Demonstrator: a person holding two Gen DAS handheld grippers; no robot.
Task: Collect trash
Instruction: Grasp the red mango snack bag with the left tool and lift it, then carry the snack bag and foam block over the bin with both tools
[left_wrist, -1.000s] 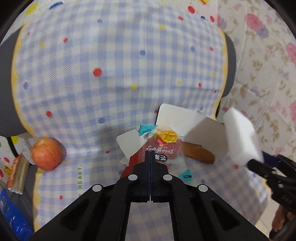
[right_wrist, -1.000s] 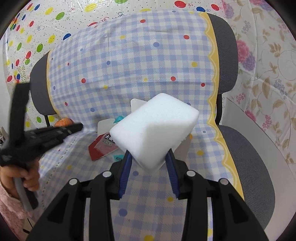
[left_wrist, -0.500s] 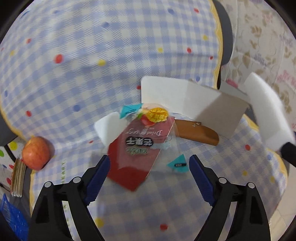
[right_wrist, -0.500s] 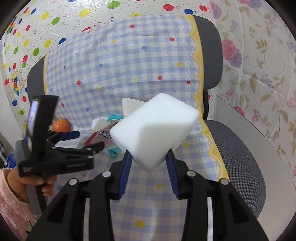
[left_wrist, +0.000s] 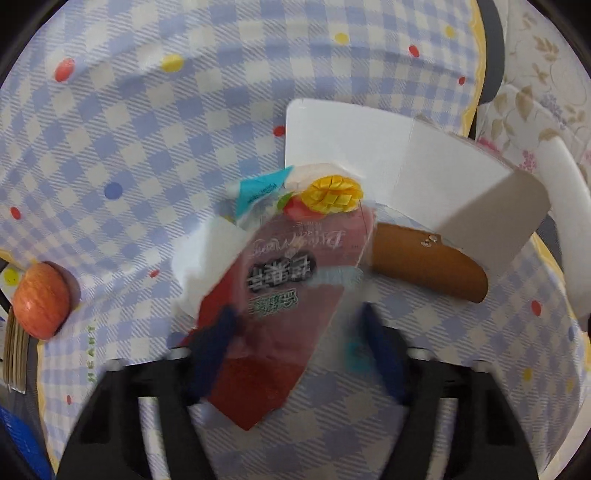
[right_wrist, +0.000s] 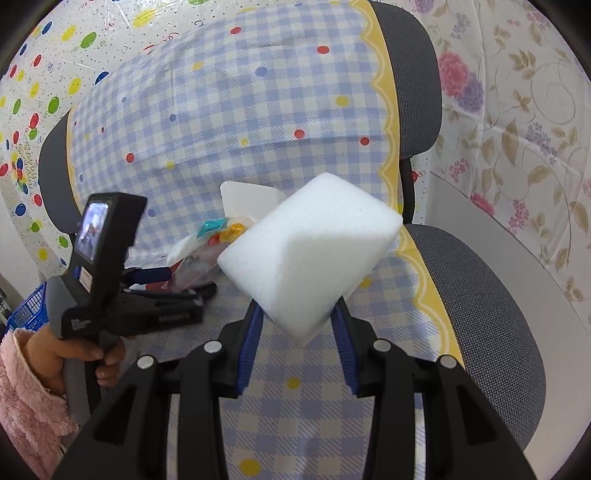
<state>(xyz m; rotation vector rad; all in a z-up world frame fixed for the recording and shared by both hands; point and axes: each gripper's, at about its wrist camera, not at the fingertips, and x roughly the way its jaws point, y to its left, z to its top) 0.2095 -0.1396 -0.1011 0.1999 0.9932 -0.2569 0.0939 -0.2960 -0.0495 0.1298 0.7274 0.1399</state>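
A red snack wrapper (left_wrist: 280, 295) with a mango picture lies on the checked chair cover (left_wrist: 147, 129). My left gripper (left_wrist: 295, 325) is open, its blue fingers either side of the wrapper's lower half. A white card (left_wrist: 207, 266) lies under the wrapper. My right gripper (right_wrist: 297, 321) is shut on a white foam block (right_wrist: 310, 251) and holds it above the seat. The foam block shows at the right edge of the left wrist view (left_wrist: 565, 229). The left gripper (right_wrist: 166, 277) and the wrapper (right_wrist: 195, 266) also show in the right wrist view.
A folded white cardboard piece (left_wrist: 406, 166) stands behind the wrapper, with a brown sausage-shaped item (left_wrist: 424, 262) beside it. An apple (left_wrist: 40, 299) sits at the seat's left edge. A blue basket (right_wrist: 26, 314) stands left of the chair.
My left gripper was shut one second ago, then opened and moved forward over the wrapper, its jaws now narrower than half a second ago. The right gripper keeps holding the foam block.
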